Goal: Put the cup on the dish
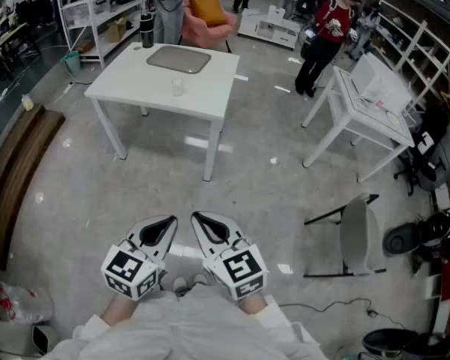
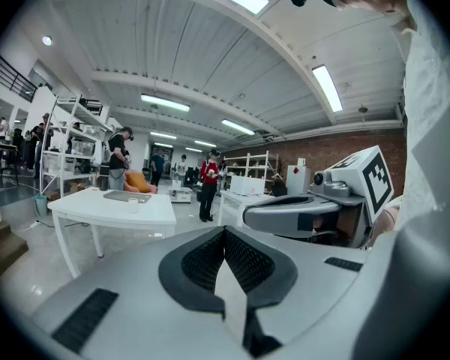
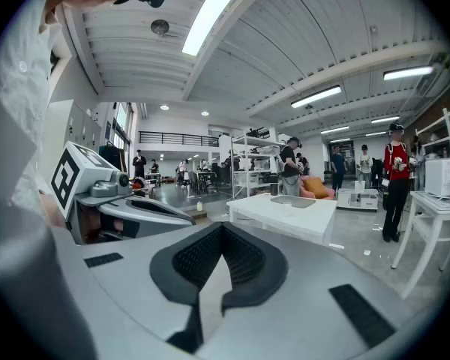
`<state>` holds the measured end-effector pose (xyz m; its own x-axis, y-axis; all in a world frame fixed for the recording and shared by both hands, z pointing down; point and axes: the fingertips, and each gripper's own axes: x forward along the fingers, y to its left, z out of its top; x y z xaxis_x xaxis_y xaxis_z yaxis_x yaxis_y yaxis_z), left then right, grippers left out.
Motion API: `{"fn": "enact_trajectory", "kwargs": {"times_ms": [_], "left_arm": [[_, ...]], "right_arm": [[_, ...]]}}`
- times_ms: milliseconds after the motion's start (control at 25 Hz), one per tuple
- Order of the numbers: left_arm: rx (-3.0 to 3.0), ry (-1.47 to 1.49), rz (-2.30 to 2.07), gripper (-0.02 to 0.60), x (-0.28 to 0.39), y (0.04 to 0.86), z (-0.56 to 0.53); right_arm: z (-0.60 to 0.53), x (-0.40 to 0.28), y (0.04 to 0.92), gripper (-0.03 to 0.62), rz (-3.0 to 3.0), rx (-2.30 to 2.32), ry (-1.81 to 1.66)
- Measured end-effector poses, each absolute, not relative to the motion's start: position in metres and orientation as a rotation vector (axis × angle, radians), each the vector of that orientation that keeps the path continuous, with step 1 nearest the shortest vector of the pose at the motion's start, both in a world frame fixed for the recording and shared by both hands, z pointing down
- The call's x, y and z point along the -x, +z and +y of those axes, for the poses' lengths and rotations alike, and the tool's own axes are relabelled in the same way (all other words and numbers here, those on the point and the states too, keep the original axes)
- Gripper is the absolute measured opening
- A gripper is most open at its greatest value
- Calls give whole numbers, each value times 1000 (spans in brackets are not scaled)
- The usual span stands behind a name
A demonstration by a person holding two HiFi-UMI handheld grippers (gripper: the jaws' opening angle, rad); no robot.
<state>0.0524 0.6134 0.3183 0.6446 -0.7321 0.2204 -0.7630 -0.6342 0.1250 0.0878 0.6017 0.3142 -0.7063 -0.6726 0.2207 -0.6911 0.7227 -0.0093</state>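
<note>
- Fingers [image 2: 201, 262] of the left gripper [image 1: 171, 220] are pressed together with nothing between the black pads. Those of the right gripper [image 1: 197, 217] look the same, closed and empty. Both grippers are held side by side close to the person's body, over bare floor.
- White table [image 1: 210, 100]: it stands well apart from the grippers, across open floor, so the step in hand looks like the approach and the task has not really begun. Walking up to the near long edge would put both items within easy reach.
- Grey dish [image 1: 178, 58]: it lies flat towards the far side of the table, with its top bare. It is the target, so nothing needs clearing first.
- Clear cup [image 1: 178, 87]: it stands upright on the tabletop, just beside the dish on the near side, not on it.
  - It is small and see-through, so it is easy to misjudge. Opening one gripper wide before reaching would help.
  - The pads should come level at either side of the wall, closing gently around the middle.
  - A short lift and a straight move away from the person would set it down upright on the dish.
</note>
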Motion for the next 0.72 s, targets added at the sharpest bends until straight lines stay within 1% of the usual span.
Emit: {"fn": "enact_trajectory", "kwargs": {"times_ms": [720], "left_arm": [[-2624,184,-1233,8,-63,316,606]], "right_arm": [[605,-87,318,12,-2712,-1011,79]]}}
